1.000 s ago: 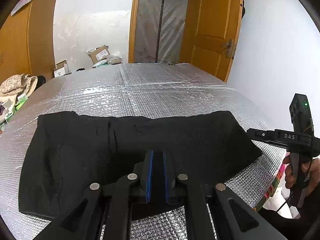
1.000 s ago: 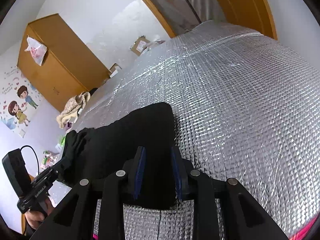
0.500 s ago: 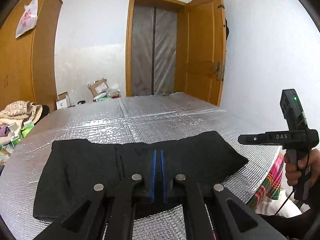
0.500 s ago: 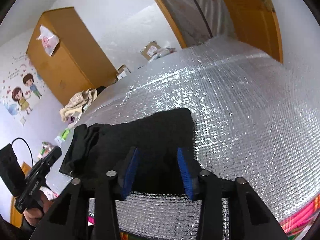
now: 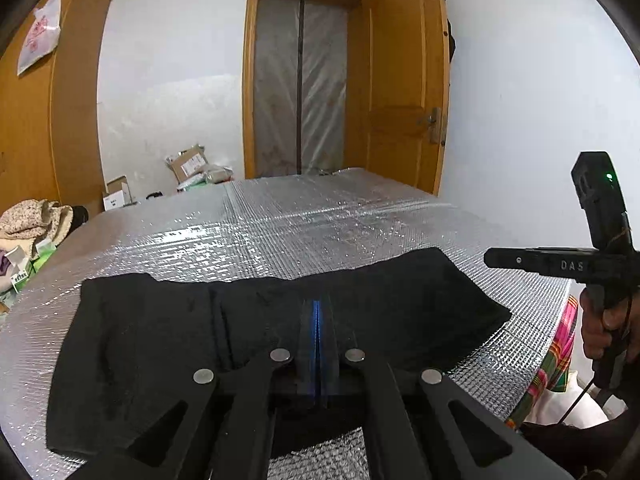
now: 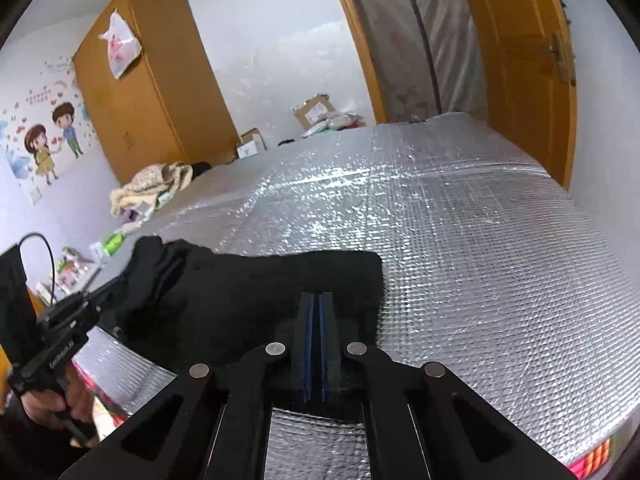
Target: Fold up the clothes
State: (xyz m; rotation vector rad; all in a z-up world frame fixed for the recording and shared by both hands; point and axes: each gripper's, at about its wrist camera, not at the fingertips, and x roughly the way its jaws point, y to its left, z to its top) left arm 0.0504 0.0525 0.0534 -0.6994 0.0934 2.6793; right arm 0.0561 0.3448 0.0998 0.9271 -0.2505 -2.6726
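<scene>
**Both grippers clenched over black garment on foil-covered table**

Left gripper [image 5: 317, 312]: blue pads pressed together, no visible gap, nothing seen between them. It sits low over the near middle of the black garment [image 5: 160, 344]; can't tell if the tips touch the cloth.

Right gripper [image 6: 316, 308]: pads closed, only a thin dark line between them, no cloth seen pinched. It is above the garment's right end [image 6: 248, 292], near the right edge of the fabric.

Garment lies spread flat and wide across the near part of the silver foil table cover [image 5: 280, 224], long side running left to right, a vertical crease left of centre. In the right wrist view the far left end looks bunched.

In the left wrist view the right gripper's handle shows at the right edge, held by a hand [image 5: 600, 328]. In the right wrist view the left handle shows at lower left, hand [image 6: 60, 396] on it.

Behind: orange door [image 5: 400, 92], wooden wardrobe [image 6: 152, 80], cardboard boxes [image 5: 188, 162], pile of light clothes [image 6: 152, 188].
</scene>
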